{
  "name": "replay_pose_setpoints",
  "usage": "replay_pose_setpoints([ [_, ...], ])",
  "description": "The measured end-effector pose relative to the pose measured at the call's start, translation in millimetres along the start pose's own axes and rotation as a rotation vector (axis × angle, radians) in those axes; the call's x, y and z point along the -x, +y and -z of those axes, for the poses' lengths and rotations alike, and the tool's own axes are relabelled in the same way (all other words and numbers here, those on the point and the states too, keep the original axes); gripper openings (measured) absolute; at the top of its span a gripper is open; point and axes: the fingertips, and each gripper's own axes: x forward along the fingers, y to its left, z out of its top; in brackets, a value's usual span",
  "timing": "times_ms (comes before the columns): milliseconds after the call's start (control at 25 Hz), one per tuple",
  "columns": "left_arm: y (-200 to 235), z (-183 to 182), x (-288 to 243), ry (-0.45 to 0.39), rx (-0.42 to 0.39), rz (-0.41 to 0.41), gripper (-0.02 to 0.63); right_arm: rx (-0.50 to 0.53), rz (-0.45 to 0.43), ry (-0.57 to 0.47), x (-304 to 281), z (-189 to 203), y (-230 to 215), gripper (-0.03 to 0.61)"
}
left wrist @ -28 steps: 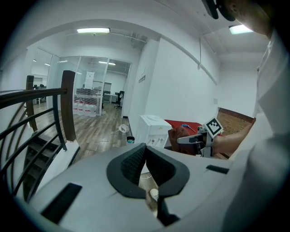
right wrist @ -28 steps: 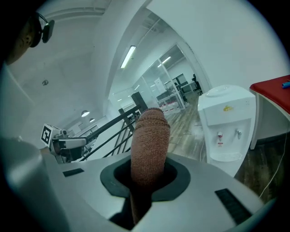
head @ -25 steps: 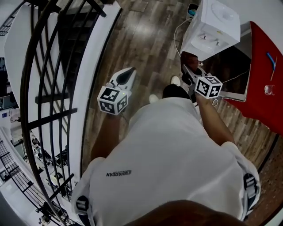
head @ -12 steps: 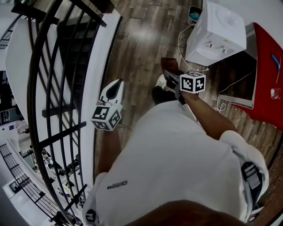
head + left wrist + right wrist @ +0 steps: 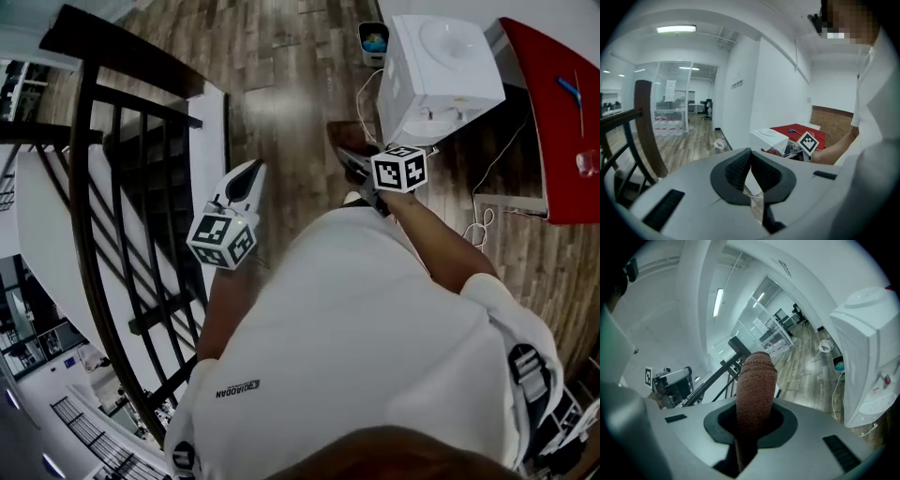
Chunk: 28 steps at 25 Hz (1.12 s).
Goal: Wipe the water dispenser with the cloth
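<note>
Carrying the brown cloth [image 5: 755,385] pinched upright between the jaws of the right gripper [image 5: 752,425], we stand close beside the white water dispenser [image 5: 436,70], which sits on the wooden floor [image 5: 281,56] next to a red surface [image 5: 553,122]. The cloth is clear of the casing and touches none of it. The left gripper [image 5: 750,154] has its jaws closed tip to tip on nothing and hangs well apart by the black railing [image 5: 122,56]. We judge the cloth secured and the approach nearly made, with all the wiping of top, front and sides left to do.
</note>
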Motion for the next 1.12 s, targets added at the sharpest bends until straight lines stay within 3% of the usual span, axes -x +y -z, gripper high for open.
replay_pose_setpoints([
  [200,16.7,-34.0,-73.7,0.032,-0.069,0.128,-0.008,0.046,0.132,-0.085,19.4,-34.9,-35.0,0.051],
  [600,5.0,-60.8,-171.9,0.126,-0.210,0.419,-0.008,-0.041,0.374,-0.242,75.1,-37.1,-75.6,0.051],
  [760,19.4,-74.2,-211.6,0.132,-0.275,0.530,-0.008,-0.028,0.497,-0.301,74.1,-56.1,-86.8,0.051],
  [960,34.5,-85.6,-256.0,0.156,-0.334,0.730,-0.008,-0.100,0.695,-0.419,63.9,-82.9,-91.7,0.051],
  [1120,50.7,-102.2,-276.3,0.144,-0.367,0.854,-0.008,-0.121,0.813,-0.427,45.7,-95.8,-88.8,0.051],
])
